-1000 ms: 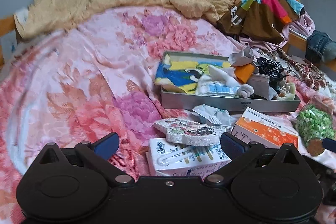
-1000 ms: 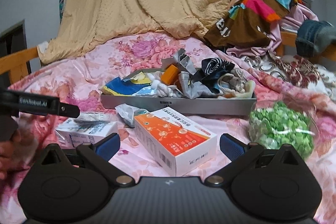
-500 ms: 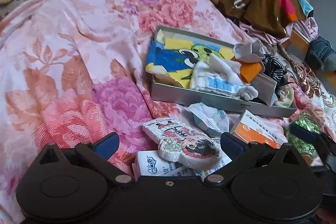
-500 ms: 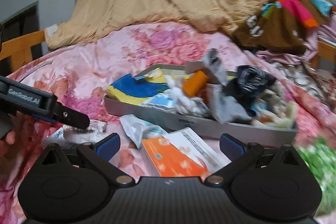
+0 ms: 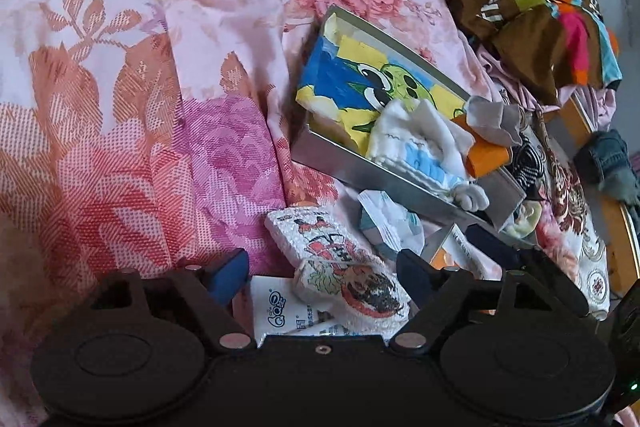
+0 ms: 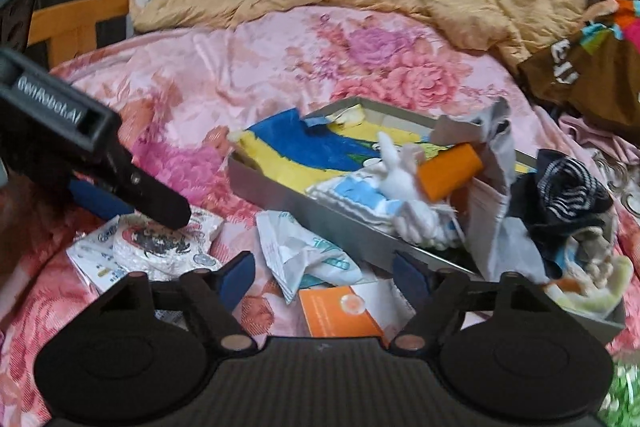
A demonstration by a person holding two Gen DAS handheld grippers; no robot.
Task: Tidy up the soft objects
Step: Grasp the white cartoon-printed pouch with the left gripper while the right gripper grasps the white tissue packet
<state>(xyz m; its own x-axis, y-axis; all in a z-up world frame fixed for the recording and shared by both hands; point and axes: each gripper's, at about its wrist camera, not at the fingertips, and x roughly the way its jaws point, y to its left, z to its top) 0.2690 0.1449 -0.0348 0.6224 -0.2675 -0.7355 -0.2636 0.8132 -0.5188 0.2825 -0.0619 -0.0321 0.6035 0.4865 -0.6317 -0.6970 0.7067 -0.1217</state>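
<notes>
My left gripper (image 5: pixel 322 277) is closing around the printed towel (image 5: pixel 340 267) lying on a white packet (image 5: pixel 280 311), pads not yet pressing, I think. I should pinch cloth only. My right gripper (image 6: pixel 324 277) closes over the crumpled wrapper (image 6: pixel 304 253) beside the tray (image 6: pixel 288 197), nothing held yet.

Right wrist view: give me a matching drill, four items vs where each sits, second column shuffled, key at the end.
Items:
1. orange block
2. cartoon towel
3. crumpled wrapper
4. striped sock

Places:
A. on the bed, just in front of the tray
B. under the left gripper
C. in the tray, mid, beside the grey cloth
D. at the tray's right end

Pairs: 1-C, 2-B, 3-A, 4-D
</notes>
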